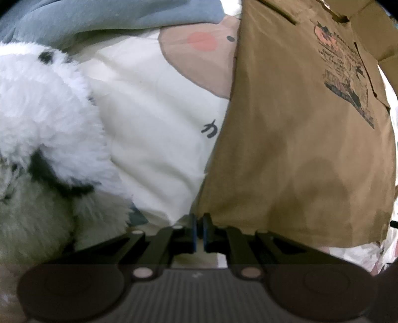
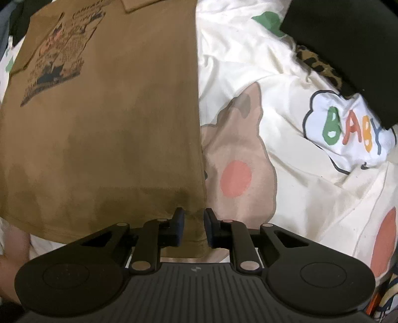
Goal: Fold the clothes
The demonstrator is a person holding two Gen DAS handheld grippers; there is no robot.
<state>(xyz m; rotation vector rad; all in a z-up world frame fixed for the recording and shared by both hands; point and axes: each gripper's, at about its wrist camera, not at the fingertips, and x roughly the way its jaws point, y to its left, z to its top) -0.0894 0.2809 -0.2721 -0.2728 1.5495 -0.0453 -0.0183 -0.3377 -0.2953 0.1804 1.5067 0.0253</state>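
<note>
A brown T-shirt point(image 1: 286, 149) with a dark printed picture point(image 1: 345, 69) lies spread flat on a cream cartoon-print bed cover point(image 1: 154, 124). My left gripper point(image 1: 199, 223) is shut on the near left corner of the shirt's hem, with only a sliver showing between the blue pads. In the right wrist view the same shirt point(image 2: 112, 136) fills the left half. My right gripper point(image 2: 194, 223) points down over the shirt's near right corner. Its jaws stand a little apart, with flat hem fabric between the pads and no visible pinch.
A fluffy white plush point(image 1: 44, 111) with black marks lies left of the shirt, and a blue-grey garment point(image 1: 99, 20) lies beyond it. In the right wrist view a black object point(image 2: 348, 49) and leopard-print cloth point(image 2: 316, 64) sit far right on the bed cover point(image 2: 286, 74).
</note>
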